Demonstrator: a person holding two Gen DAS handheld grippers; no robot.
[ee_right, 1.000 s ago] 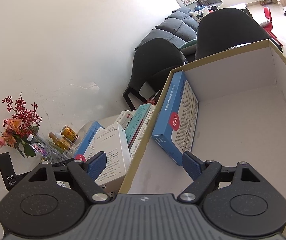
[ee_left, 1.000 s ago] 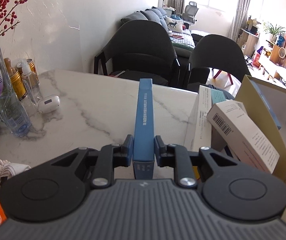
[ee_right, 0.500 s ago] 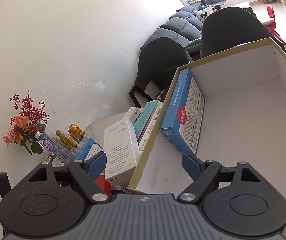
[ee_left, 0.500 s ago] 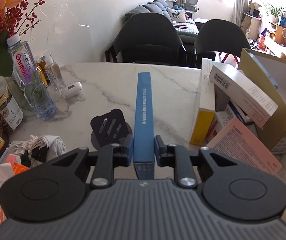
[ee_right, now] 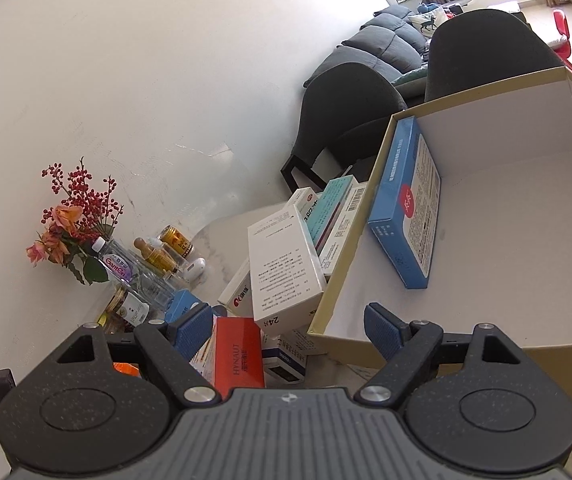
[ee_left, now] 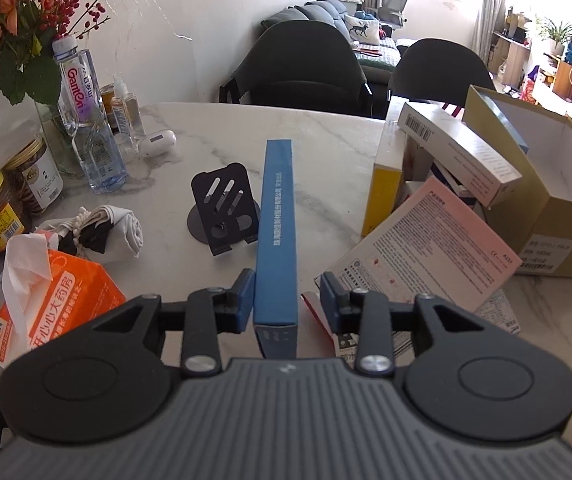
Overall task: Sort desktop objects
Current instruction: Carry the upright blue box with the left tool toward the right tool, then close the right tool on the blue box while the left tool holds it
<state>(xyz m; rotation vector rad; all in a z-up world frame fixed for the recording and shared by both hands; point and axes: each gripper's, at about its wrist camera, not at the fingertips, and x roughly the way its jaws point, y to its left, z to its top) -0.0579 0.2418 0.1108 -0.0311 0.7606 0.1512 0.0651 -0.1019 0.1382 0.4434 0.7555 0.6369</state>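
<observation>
Left jaws have parted off the blue box [ee_left: 275,232]; right jaws gape over the carton [ee_right: 498,240].

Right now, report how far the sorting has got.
Done: one blue box stands inside the cardboard box. In hand: the left claw, now open, has a thin blue box between its fingers. Left: the leaning boxes outside. The right claw is open, empty.

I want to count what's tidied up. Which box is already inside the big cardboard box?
The blue box with the red patch, leaning on the cardboard box's left wall. The white, teal and red boxes are piled outside it on the table.
</observation>
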